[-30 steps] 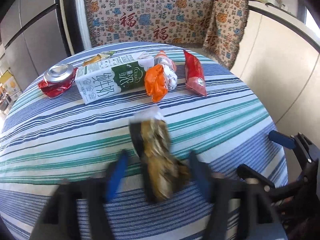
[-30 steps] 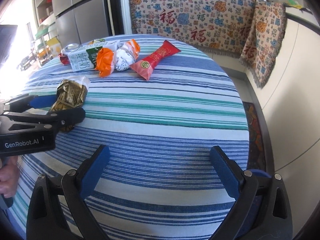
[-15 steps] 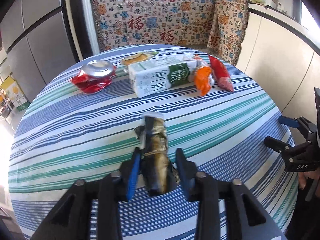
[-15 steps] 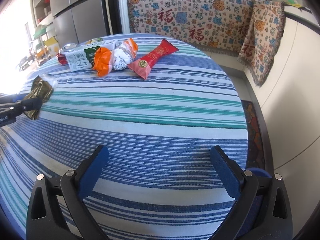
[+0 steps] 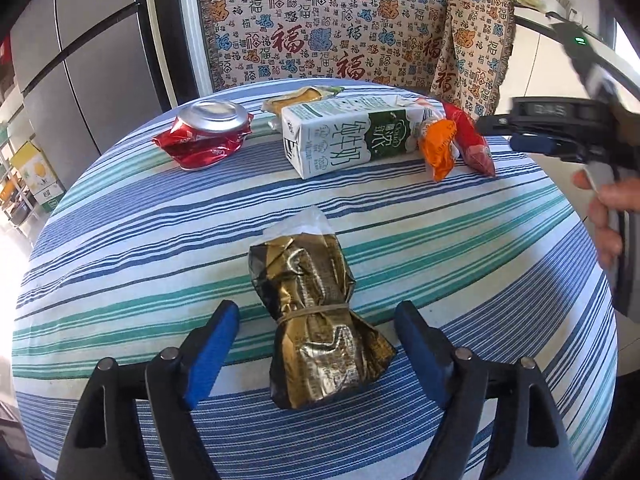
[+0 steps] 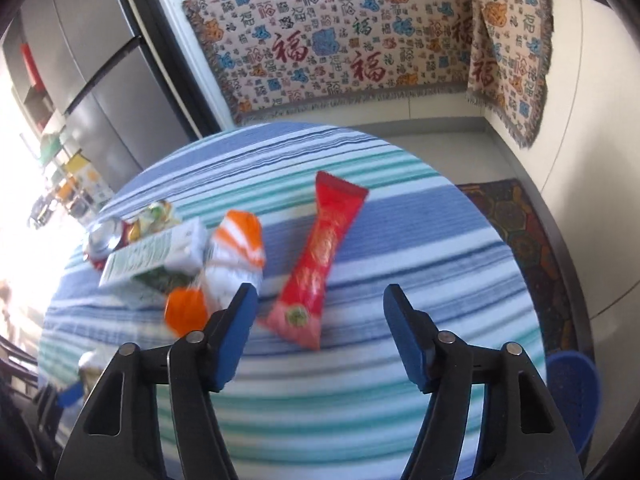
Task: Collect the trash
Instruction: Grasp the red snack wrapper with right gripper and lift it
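A crumpled gold and black foil bag (image 5: 316, 316) lies on the striped tablecloth (image 5: 120, 248) between the open fingers of my left gripper (image 5: 318, 344), which do not touch it. Behind it lie a crushed red can (image 5: 206, 132), a white and green milk carton (image 5: 348, 138), an orange and white wrapper (image 5: 438, 148) and a red snack packet (image 5: 472, 144). My right gripper (image 6: 316, 320) is open and empty, hovering above the red snack packet (image 6: 320, 260), with the orange and white wrapper (image 6: 236, 252) and carton (image 6: 156, 256) to its left. The right gripper also shows in the left wrist view (image 5: 532, 138).
A blue bin (image 6: 572, 392) stands on the floor off the table's right edge, next to a patterned rug (image 6: 516, 232). A bench with a patterned cover (image 5: 332, 28) runs behind the table. A grey refrigerator (image 5: 60, 64) stands at the left.
My left gripper has opened and let go of the foil bag, which now lies on the cloth. My right gripper has moved forward and up over the red snack packet.
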`<action>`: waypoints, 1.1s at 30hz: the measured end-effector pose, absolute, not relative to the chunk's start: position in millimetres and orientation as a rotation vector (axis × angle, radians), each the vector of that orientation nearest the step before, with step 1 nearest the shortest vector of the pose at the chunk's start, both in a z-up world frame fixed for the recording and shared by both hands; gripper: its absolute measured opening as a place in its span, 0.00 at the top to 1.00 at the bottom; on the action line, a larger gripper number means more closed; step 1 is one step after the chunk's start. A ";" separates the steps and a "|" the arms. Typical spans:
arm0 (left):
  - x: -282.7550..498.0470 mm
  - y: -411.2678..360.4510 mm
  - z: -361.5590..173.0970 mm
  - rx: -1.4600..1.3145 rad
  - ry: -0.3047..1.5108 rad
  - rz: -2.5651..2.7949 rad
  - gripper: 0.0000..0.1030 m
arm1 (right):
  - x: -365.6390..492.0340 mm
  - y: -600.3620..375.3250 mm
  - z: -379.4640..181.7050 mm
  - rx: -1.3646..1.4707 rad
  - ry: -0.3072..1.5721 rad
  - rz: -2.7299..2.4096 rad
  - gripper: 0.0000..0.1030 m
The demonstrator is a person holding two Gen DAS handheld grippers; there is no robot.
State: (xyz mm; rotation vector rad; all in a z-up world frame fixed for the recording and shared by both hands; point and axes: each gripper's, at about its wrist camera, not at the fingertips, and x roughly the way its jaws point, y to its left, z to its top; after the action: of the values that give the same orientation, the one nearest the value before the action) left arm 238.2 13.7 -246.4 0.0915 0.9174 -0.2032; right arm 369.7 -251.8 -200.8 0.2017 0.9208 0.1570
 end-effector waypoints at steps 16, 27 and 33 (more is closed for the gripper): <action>239.4 13.8 -245.5 0.095 0.918 -0.201 0.19 | 244.4 -236.9 -194.7 0.100 0.949 0.319 0.79; 239.5 13.9 -245.2 0.094 0.919 -0.201 0.19 | 225.3 -204.2 -226.0 -0.003 0.907 0.232 0.34; 239.6 14.2 -244.9 0.096 0.918 -0.200 0.19 | 227.5 -195.7 -229.5 -0.052 0.904 0.208 0.26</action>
State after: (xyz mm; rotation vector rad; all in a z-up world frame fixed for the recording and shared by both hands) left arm 239.6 14.2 -244.9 0.0955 0.9184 -0.1999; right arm 227.5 -195.7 -229.5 -0.0515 0.9035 0.2076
